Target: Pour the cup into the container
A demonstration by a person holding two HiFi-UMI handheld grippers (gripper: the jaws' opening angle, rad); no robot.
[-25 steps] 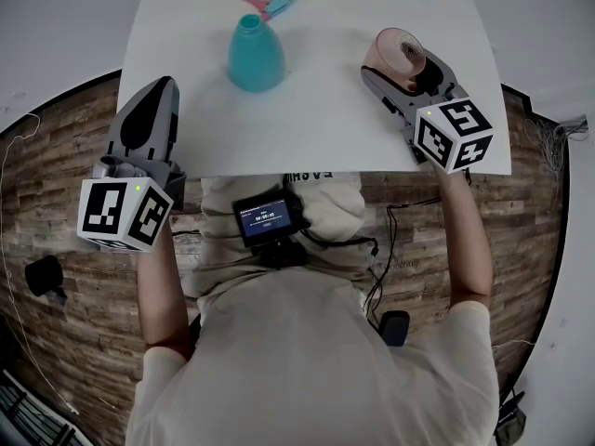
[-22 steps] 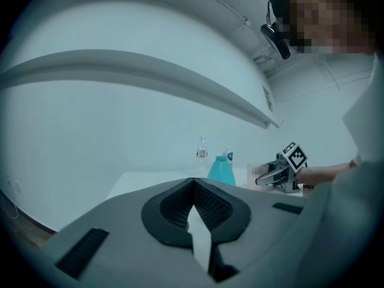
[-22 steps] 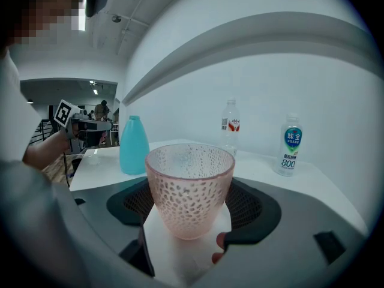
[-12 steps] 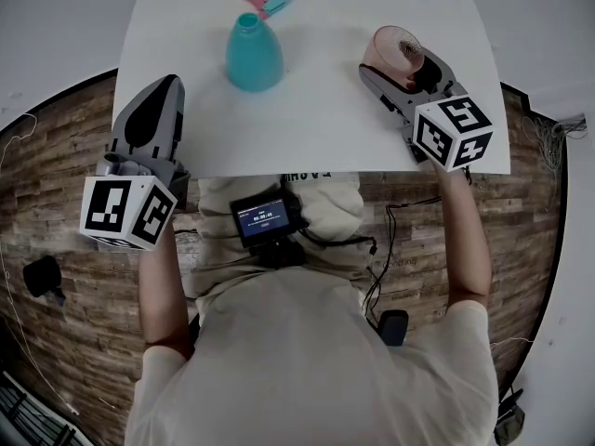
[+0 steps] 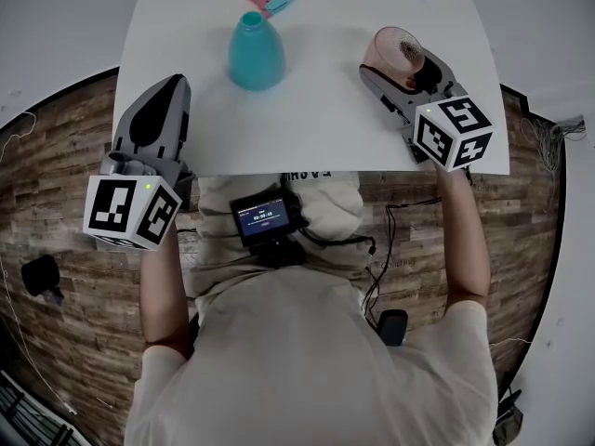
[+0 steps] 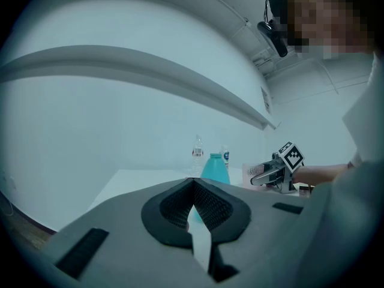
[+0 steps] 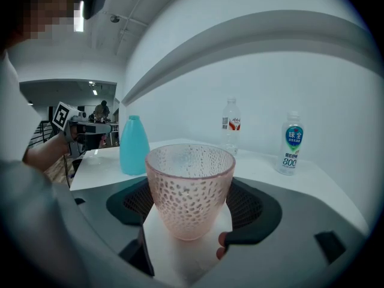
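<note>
- Right gripper (image 5: 402, 69) pinches the dimpled, translucent pink cup (image 7: 191, 188), upright, at the white table's (image 5: 325, 128) right side.
- Left gripper's (image 6: 193, 188) jaws press together, empty.
- Smooth teal cone-shaped container (image 5: 256, 54) stands well apart, open-necked.

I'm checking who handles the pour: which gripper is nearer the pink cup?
Right. The right gripper is closed on the pink cup; the left gripper is over the table's left edge, on the teal bottle's far side.

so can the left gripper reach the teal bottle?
Probably yes: only bare table lies between the left gripper and the teal bottle. Its jaws are shut, so they'd need opening first. Right gripper, holding the pink cup, is well aside.
</note>
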